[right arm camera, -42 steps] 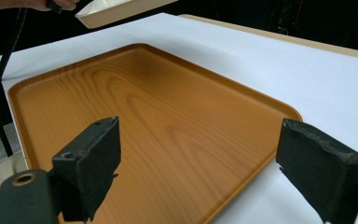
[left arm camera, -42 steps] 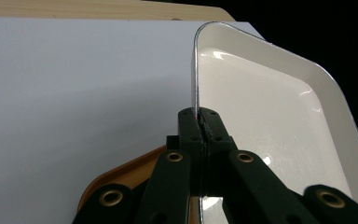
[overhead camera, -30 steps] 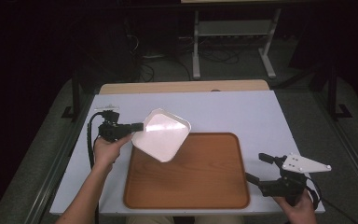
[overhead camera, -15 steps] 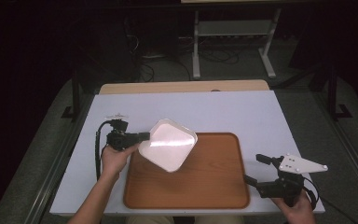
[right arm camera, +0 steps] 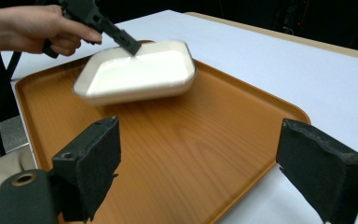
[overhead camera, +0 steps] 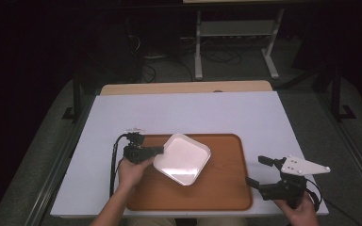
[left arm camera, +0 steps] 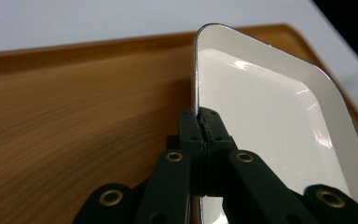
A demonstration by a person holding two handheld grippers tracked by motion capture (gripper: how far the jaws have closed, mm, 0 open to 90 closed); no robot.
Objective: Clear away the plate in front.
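The left gripper (overhead camera: 159,150) clamps the rim of the white dish (overhead camera: 183,158) with its jaws pressed together on the thin edge, as the left gripper view shows, where the dish (left arm camera: 279,126) stands on edge to that camera at 1 o'clock from the jaw tips. From the high view the dish sits over the tray (overhead camera: 217,193), in its upper left part, at about 10 o'clock from the tray's middle; in the right gripper view the dish (right arm camera: 137,72) looks tilted and perhaps just off the wood, though I cannot tell whether a corner touches. The hold is on one edge alone, so the glossy rim could slip or the dish could pivot and drop onto the tray if lowered unevenly. The right gripper (overhead camera: 263,172) waits with jaws spread wide at the tray's 4 o'clock corner, well apart from the dish.
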